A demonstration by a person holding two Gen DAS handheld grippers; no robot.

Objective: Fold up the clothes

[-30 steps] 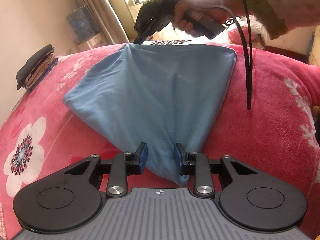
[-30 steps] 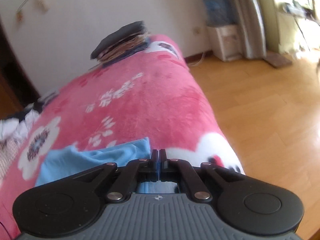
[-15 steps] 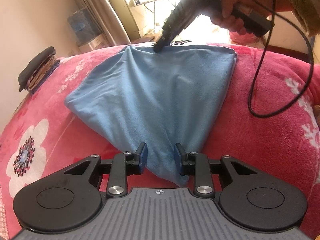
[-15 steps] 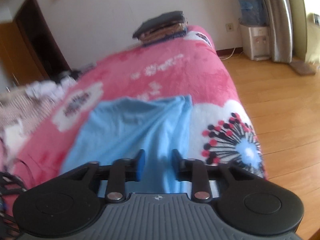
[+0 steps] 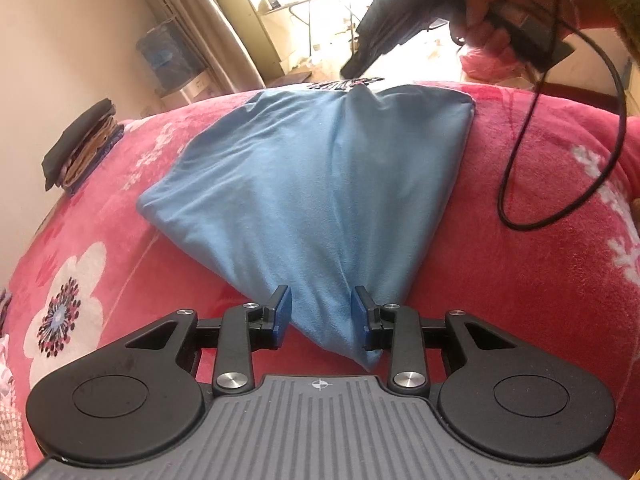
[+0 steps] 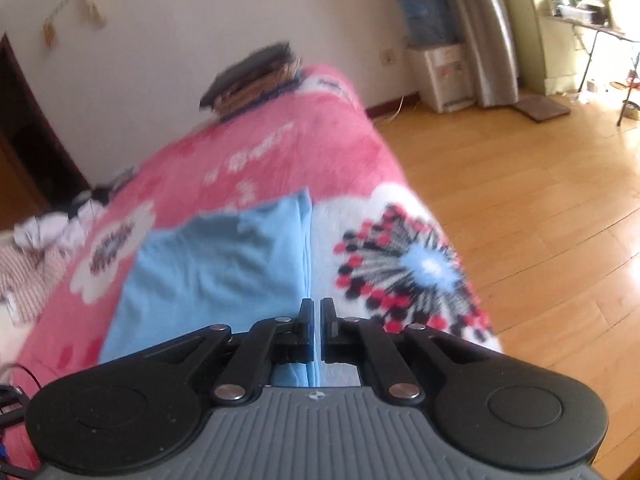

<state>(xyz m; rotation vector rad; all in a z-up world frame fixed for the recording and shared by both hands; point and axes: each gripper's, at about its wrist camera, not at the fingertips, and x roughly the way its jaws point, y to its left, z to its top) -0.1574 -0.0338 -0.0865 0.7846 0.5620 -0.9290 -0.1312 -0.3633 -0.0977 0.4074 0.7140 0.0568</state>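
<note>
Blue garment (image 5: 320, 184) lies spread on the red floral blanket (image 5: 520, 272) of the bed, one corner pointing in between the fingers of the left gripper (image 5: 322, 312), whose jaws stand apart, blue pads clear of the cloth on both sides. Right gripper (image 6: 316, 328) has its jaws pinched on the garment's far edge, a thin strip of blue showing between the fingers. A folded clothes stack (image 5: 80, 144) sits well apart near the wall.
</note>
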